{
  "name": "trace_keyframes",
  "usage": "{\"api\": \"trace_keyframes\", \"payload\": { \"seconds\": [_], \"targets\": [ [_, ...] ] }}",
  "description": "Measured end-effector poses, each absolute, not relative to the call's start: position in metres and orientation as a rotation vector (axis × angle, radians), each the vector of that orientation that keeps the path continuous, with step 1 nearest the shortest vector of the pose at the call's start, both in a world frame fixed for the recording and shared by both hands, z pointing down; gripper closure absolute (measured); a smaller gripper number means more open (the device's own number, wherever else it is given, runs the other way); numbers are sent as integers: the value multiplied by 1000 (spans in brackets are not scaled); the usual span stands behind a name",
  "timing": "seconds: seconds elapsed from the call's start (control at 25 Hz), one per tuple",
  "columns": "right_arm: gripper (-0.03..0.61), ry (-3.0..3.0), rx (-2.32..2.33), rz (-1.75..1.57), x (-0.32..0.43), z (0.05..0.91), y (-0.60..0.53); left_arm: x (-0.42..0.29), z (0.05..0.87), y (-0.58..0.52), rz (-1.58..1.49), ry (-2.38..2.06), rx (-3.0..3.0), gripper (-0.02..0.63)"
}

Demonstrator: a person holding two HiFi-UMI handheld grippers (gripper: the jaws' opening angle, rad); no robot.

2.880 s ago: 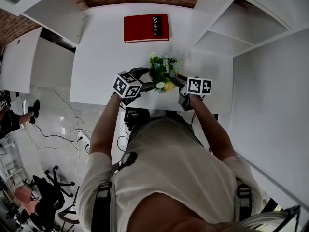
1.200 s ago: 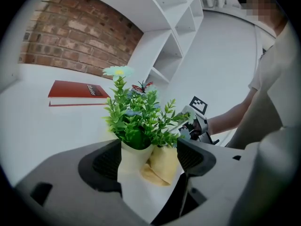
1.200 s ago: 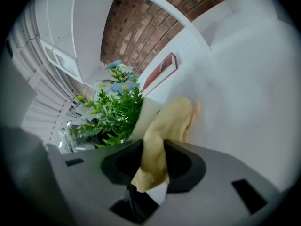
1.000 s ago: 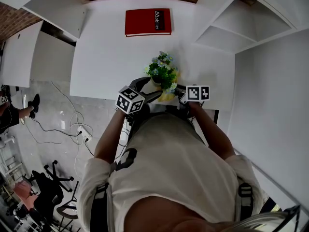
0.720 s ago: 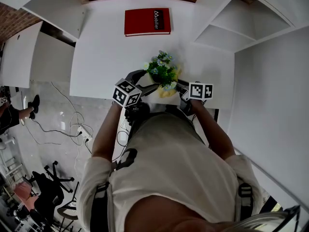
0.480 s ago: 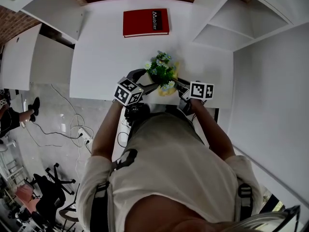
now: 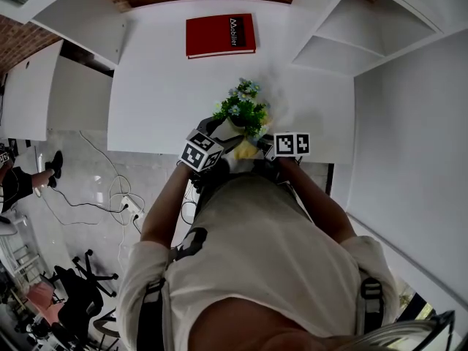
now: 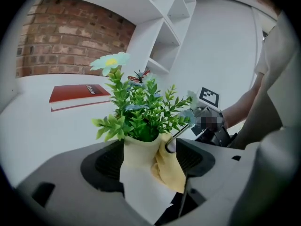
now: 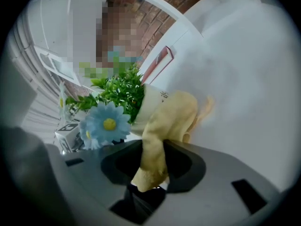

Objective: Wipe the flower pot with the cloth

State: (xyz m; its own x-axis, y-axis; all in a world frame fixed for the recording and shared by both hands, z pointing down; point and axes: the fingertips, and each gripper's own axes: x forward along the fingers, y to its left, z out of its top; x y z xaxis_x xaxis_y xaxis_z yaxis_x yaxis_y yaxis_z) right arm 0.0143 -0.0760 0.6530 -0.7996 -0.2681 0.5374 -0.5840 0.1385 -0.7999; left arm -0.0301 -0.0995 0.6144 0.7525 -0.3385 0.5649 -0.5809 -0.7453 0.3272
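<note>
The left gripper (image 8: 149,160) has its jaws clamped on the white pot (image 8: 137,173), one dark pad on each side of the pot's body, and the green plant (image 8: 141,114) with a pale blue flower rises above them. The right gripper (image 9: 153,166) has its jaws closed on the lower end of the yellow cloth (image 9: 170,114); the rest of the cloth runs up from the pads and lies against the side of the pot, just under its rim. In the left gripper view the cloth hangs on the pot's right side, touching it, with a thin metal rod of the gripper beside it. From the head view the pot sits between the two grippers at the near edge of the white table (image 7: 157,86), right in front of the person; I cannot tell whether its base touches the table. A red book (image 7: 221,35) lies flat at the far side of the table, well apart from the pot. White shelves (image 7: 344,46) stand to the right.
</note>
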Motion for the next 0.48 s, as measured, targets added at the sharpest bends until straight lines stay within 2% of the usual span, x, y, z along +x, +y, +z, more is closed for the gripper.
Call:
{"api": "trace_keyframes", "payload": {
  "seconds": [0.36, 0.48],
  "targets": [
    [438, -2166, 919, 1711, 34, 636, -85, -43, 593, -116, 596, -684, 2479, 261],
    [437, -2201, 952, 1731, 39, 623, -96, -42, 584, -134, 675, -621, 2556, 259]
  ]
}}
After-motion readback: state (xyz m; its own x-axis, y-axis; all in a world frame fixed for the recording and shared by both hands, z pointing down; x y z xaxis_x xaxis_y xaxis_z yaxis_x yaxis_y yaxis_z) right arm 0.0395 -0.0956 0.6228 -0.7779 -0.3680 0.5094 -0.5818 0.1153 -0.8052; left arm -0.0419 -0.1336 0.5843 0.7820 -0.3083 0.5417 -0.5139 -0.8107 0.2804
